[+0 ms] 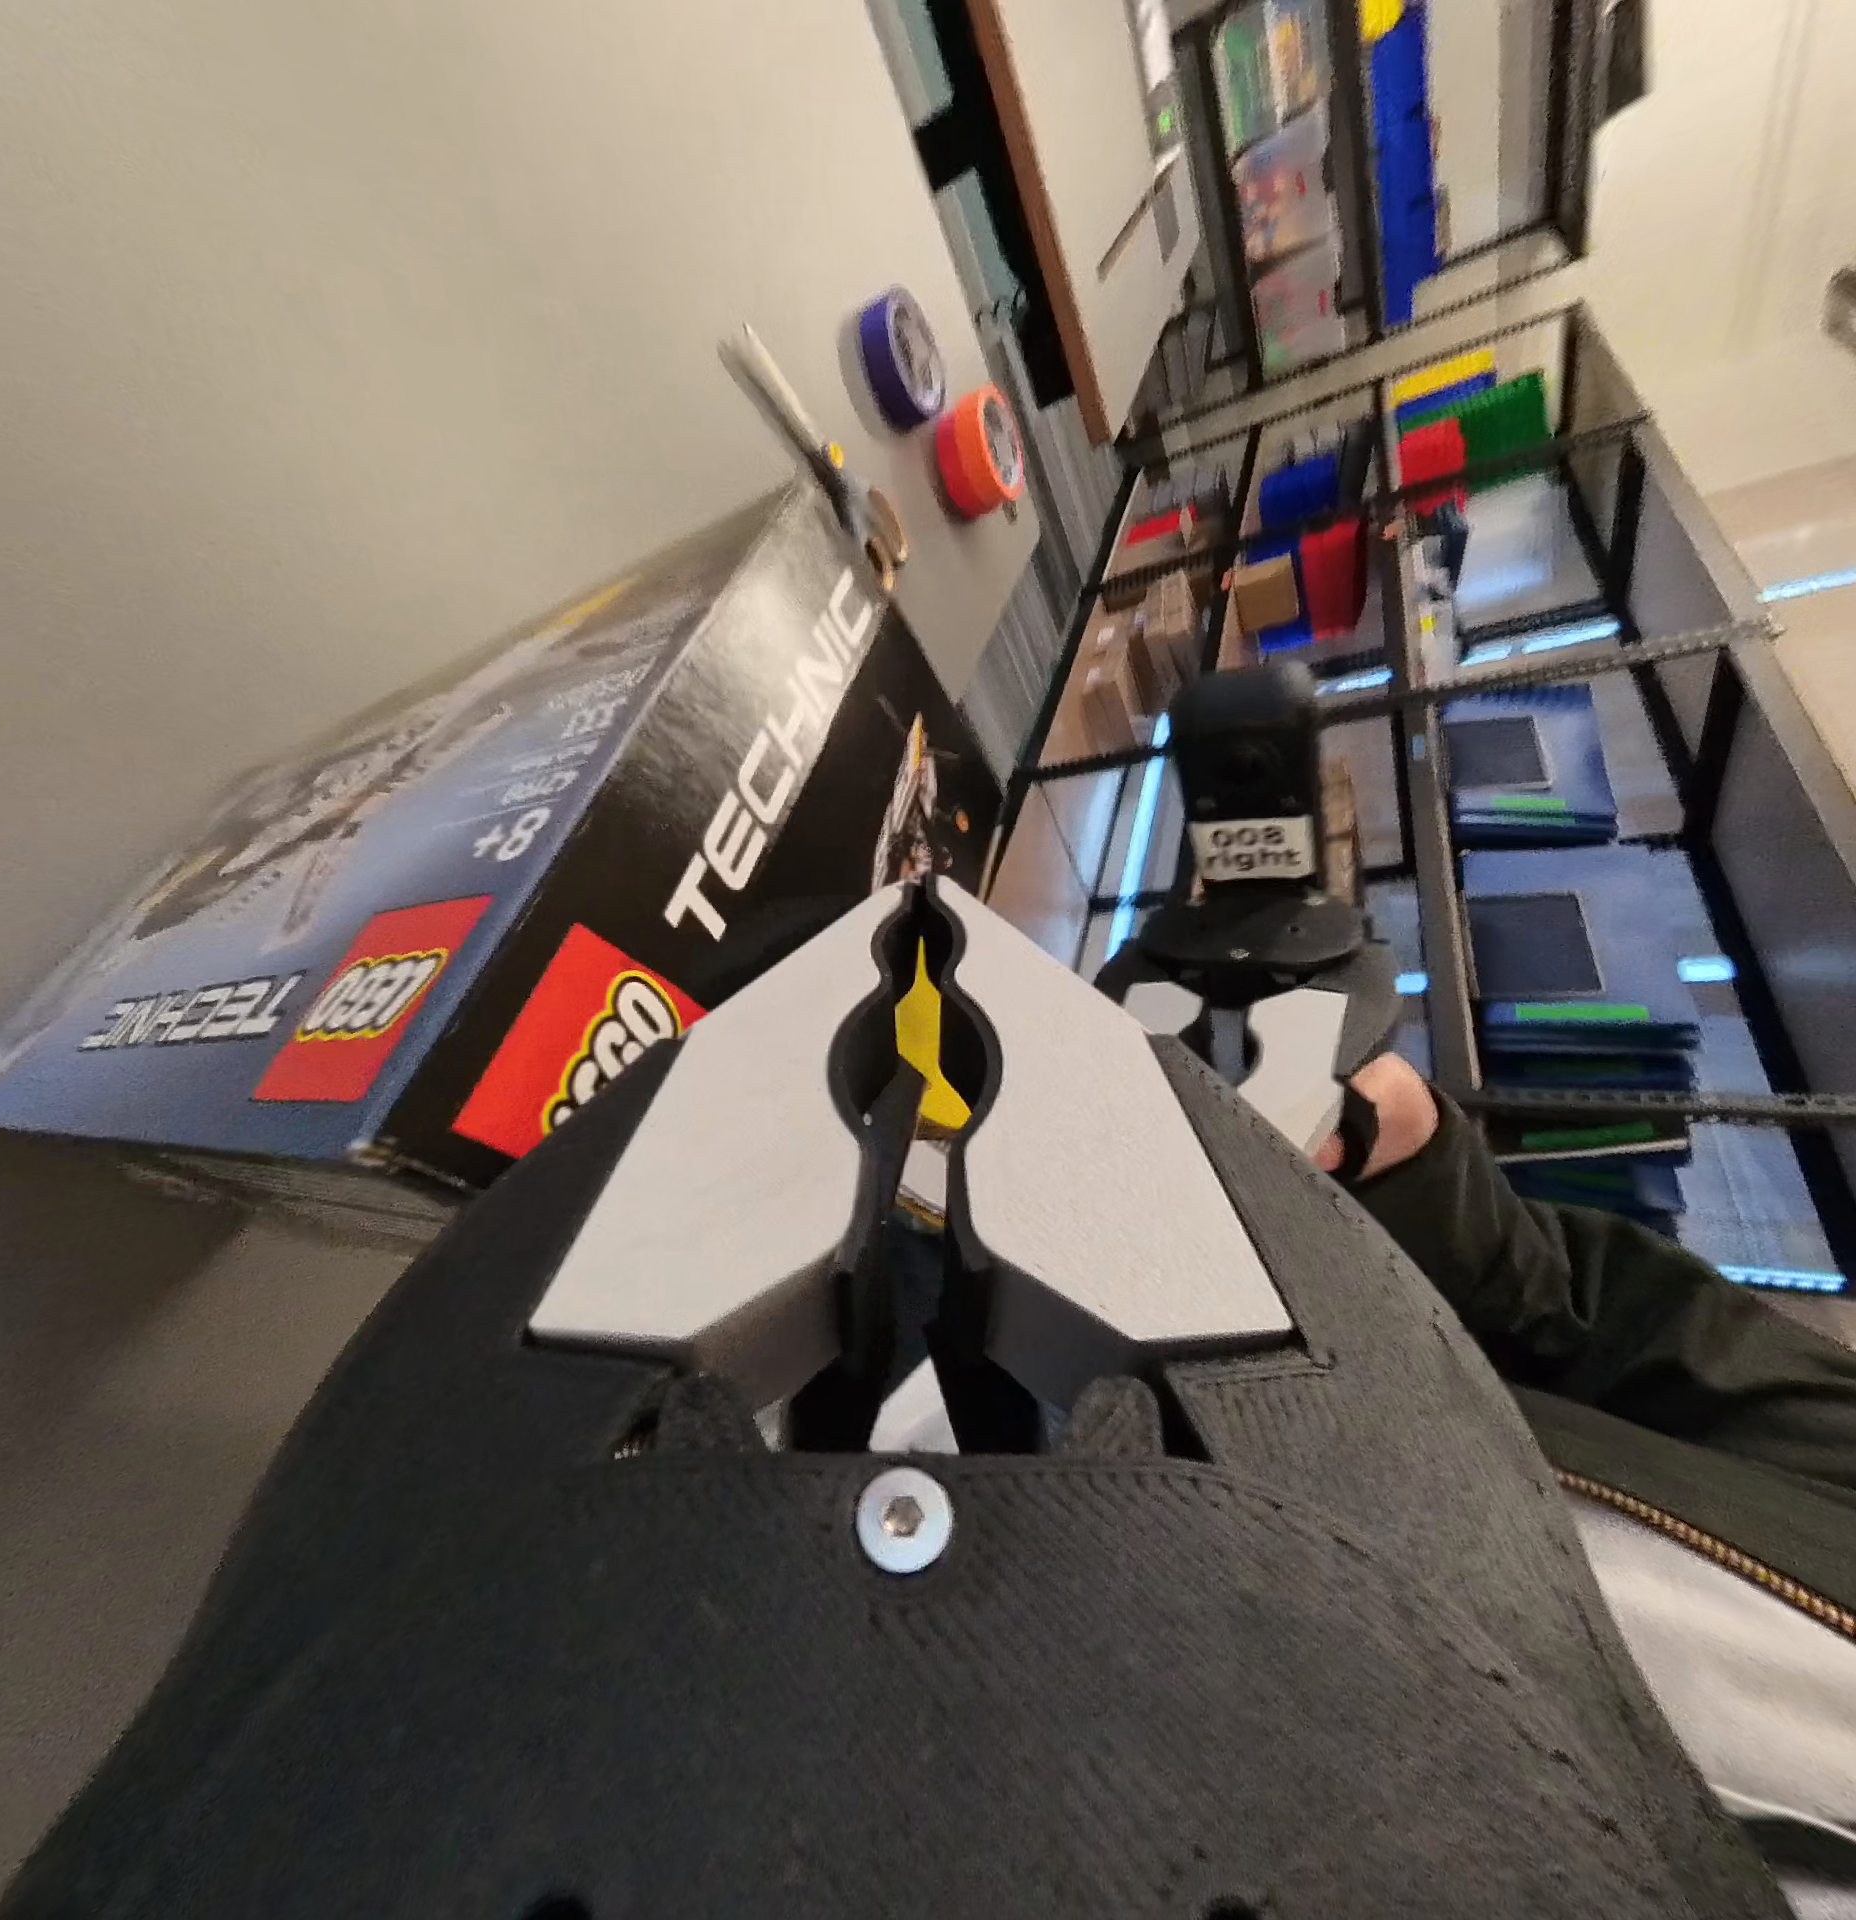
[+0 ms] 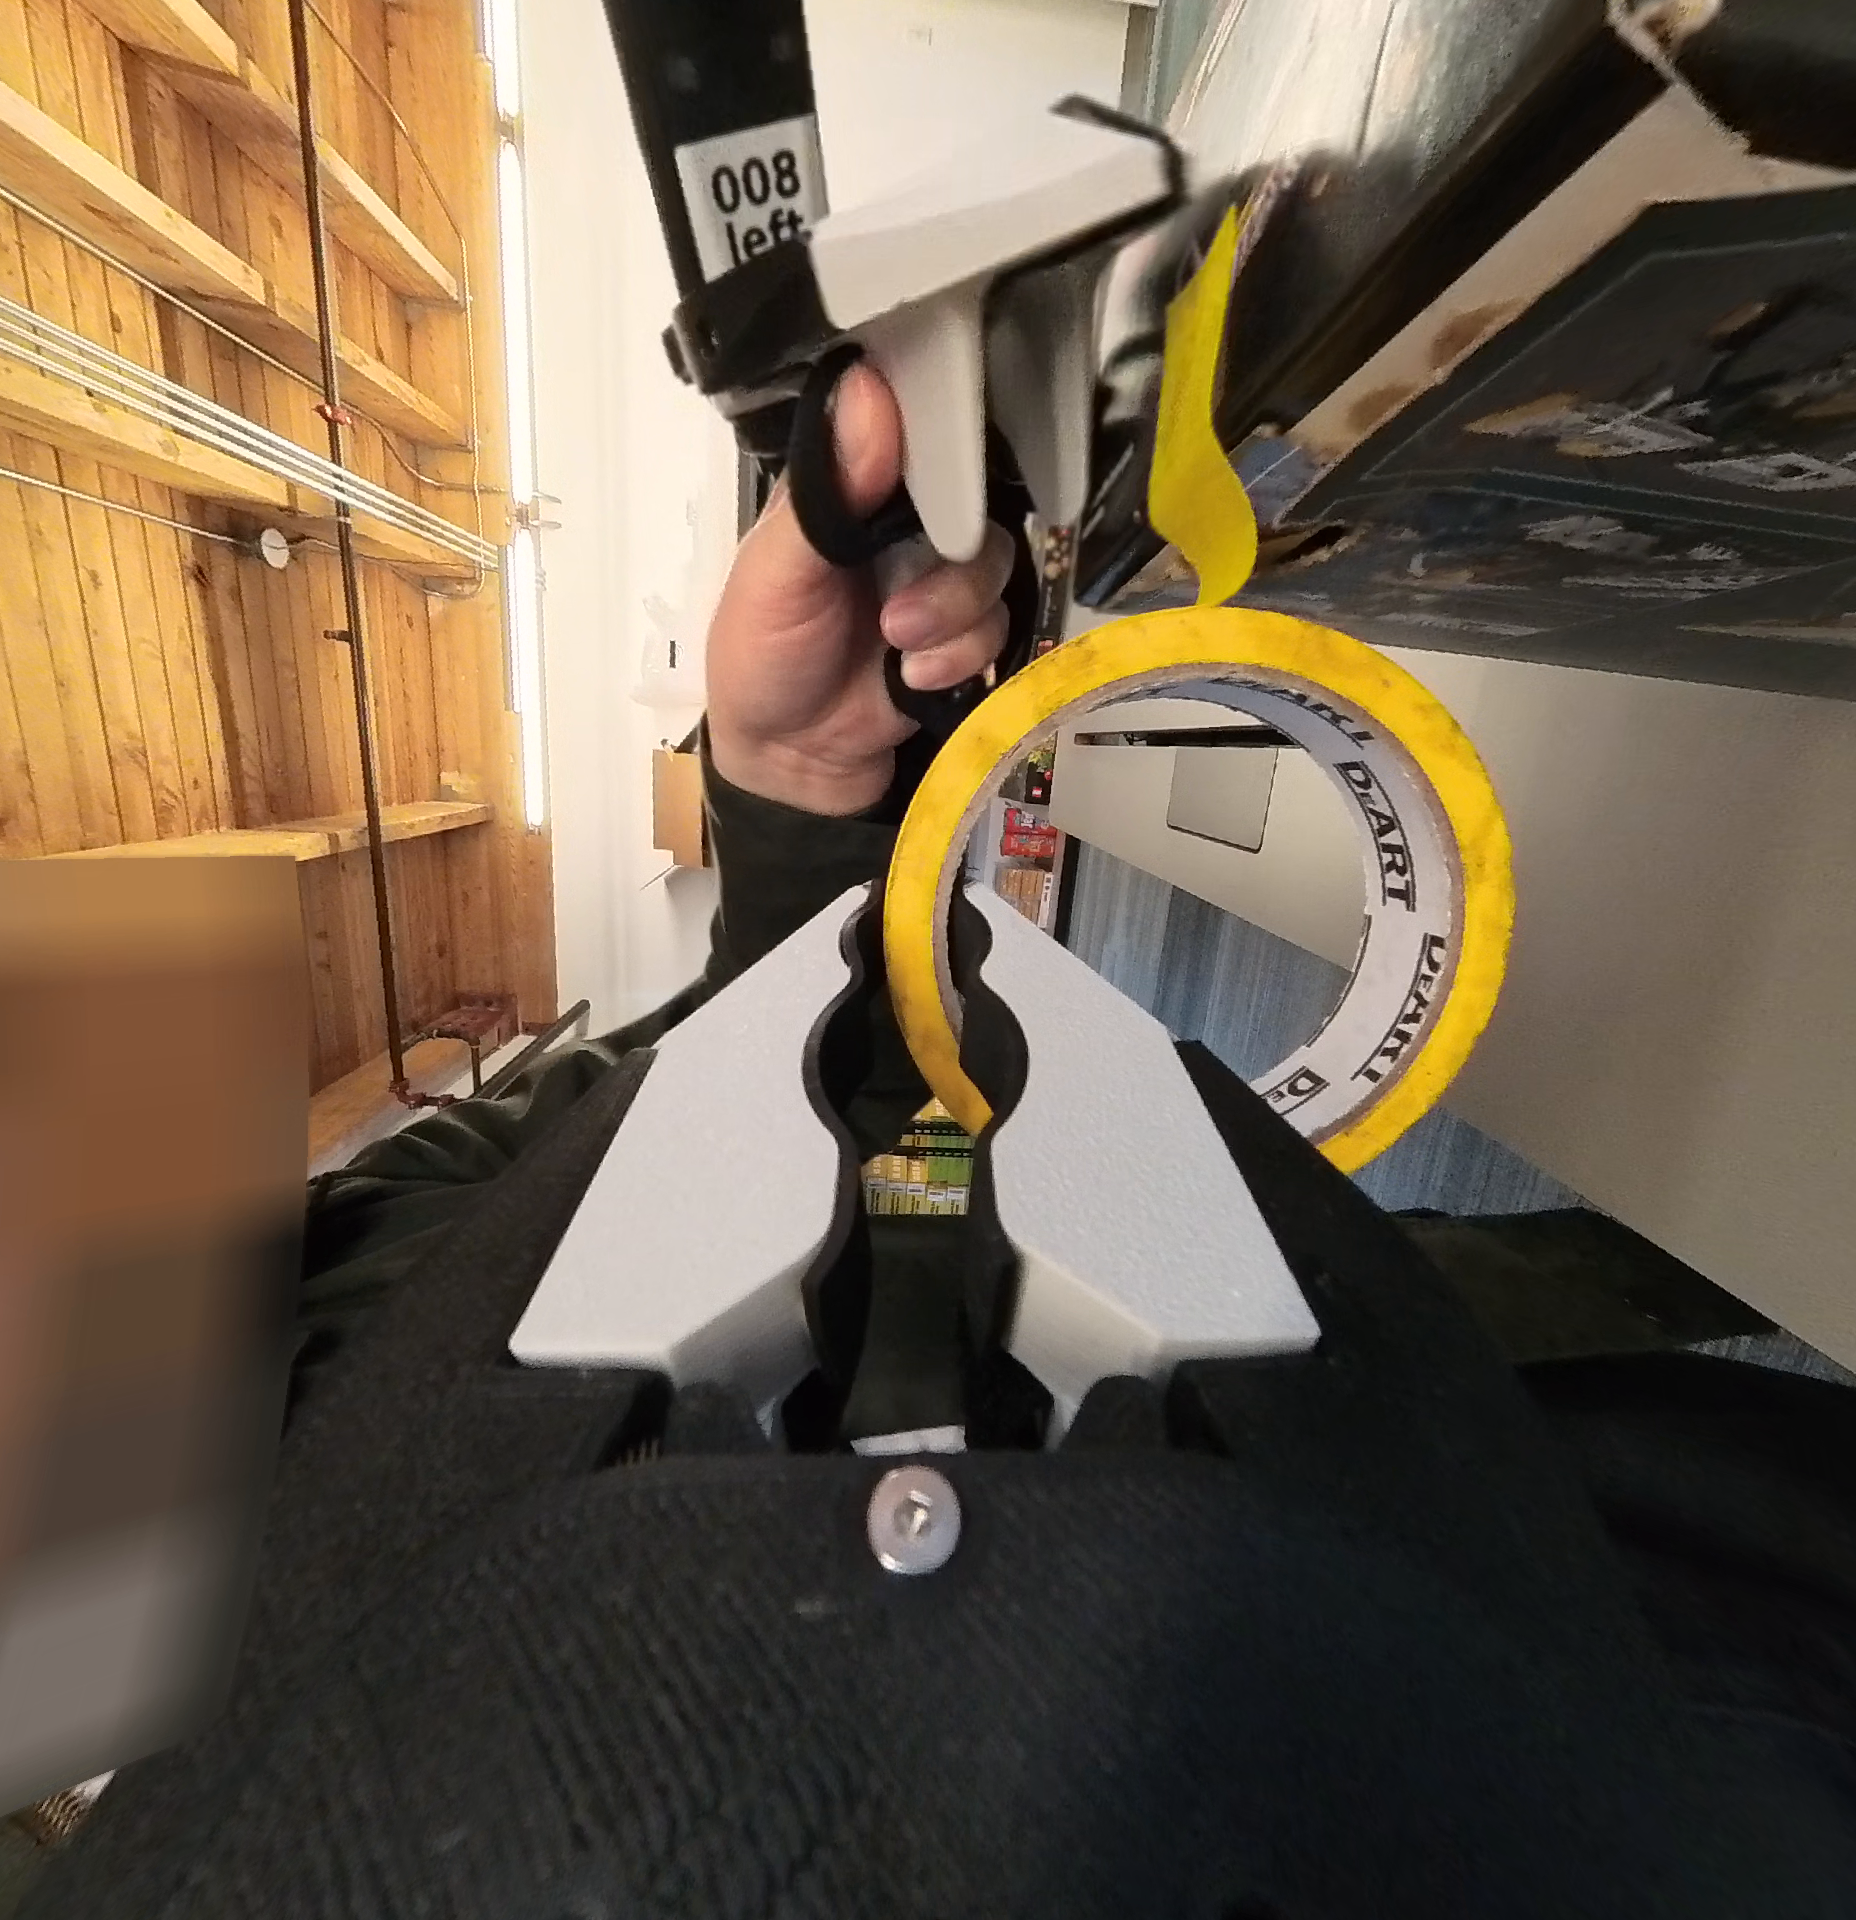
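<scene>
The tape roll [image 2: 1464, 831] was yellow with a white core (black lettering inside). The box [image 1: 550, 831] was black and blue with red squares; two further rolls were purple [image 1: 900, 358] and orange [image 1: 978, 452].

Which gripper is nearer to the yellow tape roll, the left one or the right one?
Right. The right gripper is shut on the yellow tape roll at its rim. The left gripper pinches only the loose tape strip beside the box.
</scene>
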